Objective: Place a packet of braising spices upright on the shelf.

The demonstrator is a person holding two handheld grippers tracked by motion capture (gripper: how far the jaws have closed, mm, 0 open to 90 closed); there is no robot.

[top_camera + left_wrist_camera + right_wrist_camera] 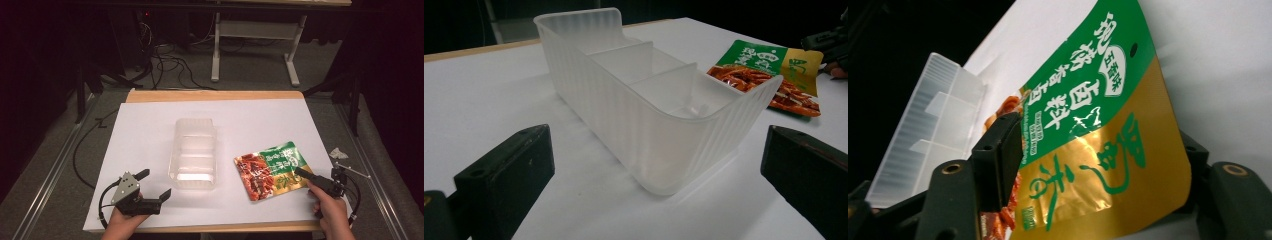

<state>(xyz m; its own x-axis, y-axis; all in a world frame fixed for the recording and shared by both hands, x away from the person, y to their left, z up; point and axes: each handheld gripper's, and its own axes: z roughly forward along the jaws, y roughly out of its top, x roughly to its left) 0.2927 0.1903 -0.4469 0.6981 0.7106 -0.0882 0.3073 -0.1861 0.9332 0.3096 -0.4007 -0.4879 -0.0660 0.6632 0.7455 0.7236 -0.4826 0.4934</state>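
Observation:
A clear plastic container (194,152) with three compartments lies in the middle of the white sheet; its near curved end faces my left gripper (656,135). A snack packet (272,170), green, gold and red, lies flat to the container's right. My left gripper (155,183) stands open near the front left, a little short of the container (649,100), with nothing between its jaws. My right gripper (301,173) reaches onto the packet's near right corner. In the right gripper view the packet's gold end (1098,125) lies between the spread jaws, and the left fingertip (1000,150) overlaps its edge.
The white sheet (150,125) covers a wooden table whose front edge is just under both hands. A crumpled white scrap (339,152) lies off the sheet at the right. Cables (170,65) and a white trestle frame (255,30) are on the floor beyond.

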